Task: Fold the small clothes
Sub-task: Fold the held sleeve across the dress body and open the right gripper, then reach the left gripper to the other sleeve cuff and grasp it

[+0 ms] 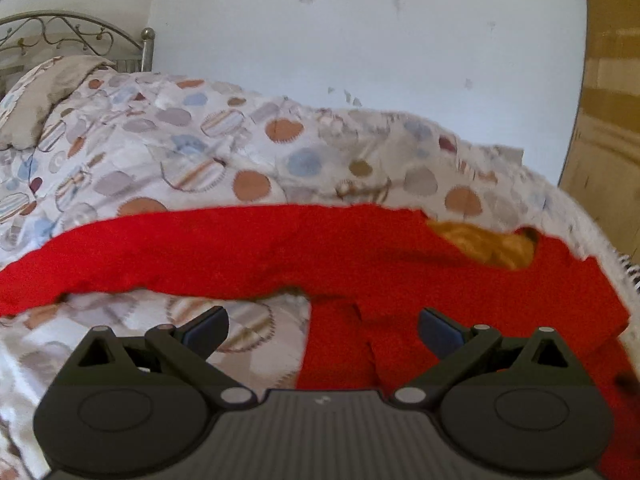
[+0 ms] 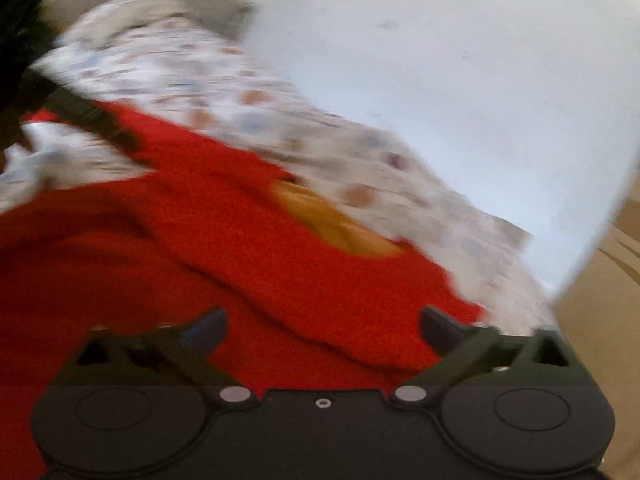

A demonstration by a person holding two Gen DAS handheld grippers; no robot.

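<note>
Both my left hand-held gripper (image 1: 323,334) and right hand-held gripper (image 2: 323,332) gape wide, gripping nothing, red sweater (image 1: 280,248) lying spread just ahead on the bed (image 1: 168,148), one sleeve stretched left, folding looks barely begun, nearly all left.

No legible text, label, brand or number in either view. The right wrist view is too blurred to read.
</note>
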